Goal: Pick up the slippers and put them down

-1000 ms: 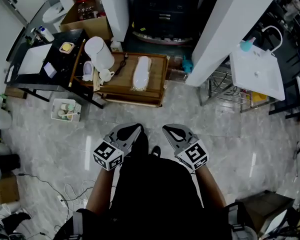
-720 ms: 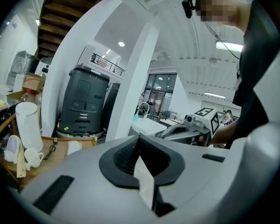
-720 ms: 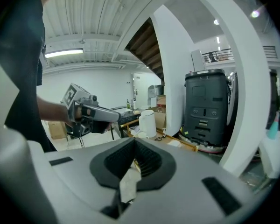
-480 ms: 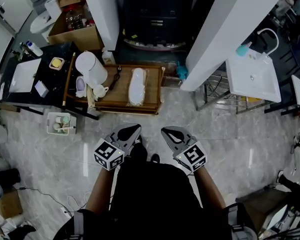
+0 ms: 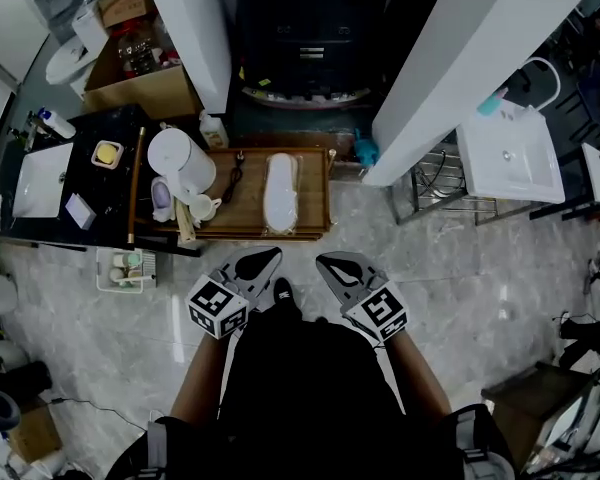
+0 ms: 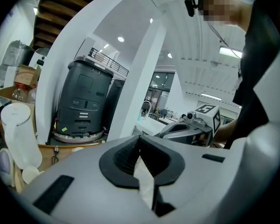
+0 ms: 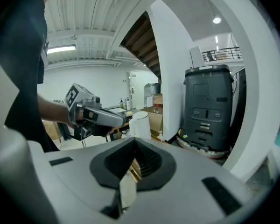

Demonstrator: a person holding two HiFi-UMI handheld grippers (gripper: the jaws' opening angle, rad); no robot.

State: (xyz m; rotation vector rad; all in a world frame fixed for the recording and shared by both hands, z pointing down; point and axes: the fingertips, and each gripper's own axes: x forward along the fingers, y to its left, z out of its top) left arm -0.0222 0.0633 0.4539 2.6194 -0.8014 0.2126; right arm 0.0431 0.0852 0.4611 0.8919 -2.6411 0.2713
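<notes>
A pair of white slippers (image 5: 280, 190) lies side by side on a low wooden table (image 5: 314, 218) ahead of me in the head view. My left gripper (image 5: 263, 260) and right gripper (image 5: 331, 262) are held over the marble floor, short of the table's near edge, pointing towards it. Both are shut with nothing between their jaws. In the left gripper view the shut left gripper (image 6: 140, 146) fills the foreground, and the right gripper (image 6: 191, 126) shows beside it. The right gripper view shows my right gripper (image 7: 133, 146) shut, with the left gripper (image 7: 91, 116) at its left.
A white jug (image 5: 175, 158) and cups stand on the table's left end, next to a black desk (image 5: 75, 183). Behind are two white pillars (image 5: 195, 38) and a dark grey machine (image 5: 300, 38). A white sink (image 5: 510, 153) and wire rack (image 5: 435, 193) stand right; a basket (image 5: 123, 268) sits on the floor.
The wooden table with the slippers has drawn closer to both grippers as I moved forward. Both grippers stay shut and keep the same pose before me.
</notes>
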